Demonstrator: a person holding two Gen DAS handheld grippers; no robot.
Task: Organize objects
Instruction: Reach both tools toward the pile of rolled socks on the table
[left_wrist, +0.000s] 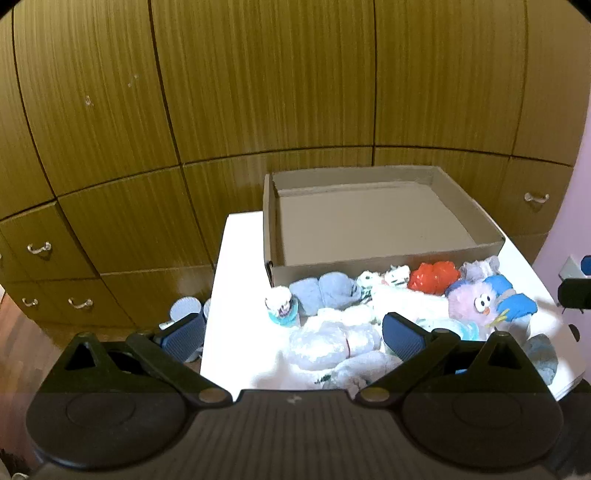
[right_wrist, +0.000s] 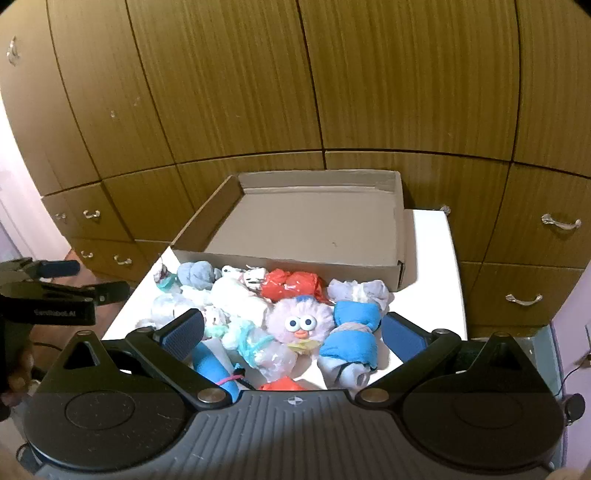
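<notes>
The left tool (left_wrist: 293, 334) hangs spread and empty over the desk's (left_wrist: 236, 280) left edge, one pad off the side above the floor. At the pile's left end lies a teal-and-white bundle (right_wrist: 165, 280), then a grey-blue rolled sock (right_wrist: 197, 275), white rolls, a red crinkled bag (right_wrist: 291, 284), a lilac fuzzy toy with googly eyes (right_wrist: 300, 321) and a blue rolled sock (right_wrist: 352, 332). All sit heaped against the near wall of the empty cardboard box (right_wrist: 280, 260), which fills the desk's far side. The right tool (right_wrist: 293, 334) is likewise spread, holding nothing, above the near edge. Judging by this, sorting has barely begun; the next move calls for dropping onto one soft item and pinching it. Overexposed white rolls blur together, and a red scrap at the near edge is cut off.
</notes>
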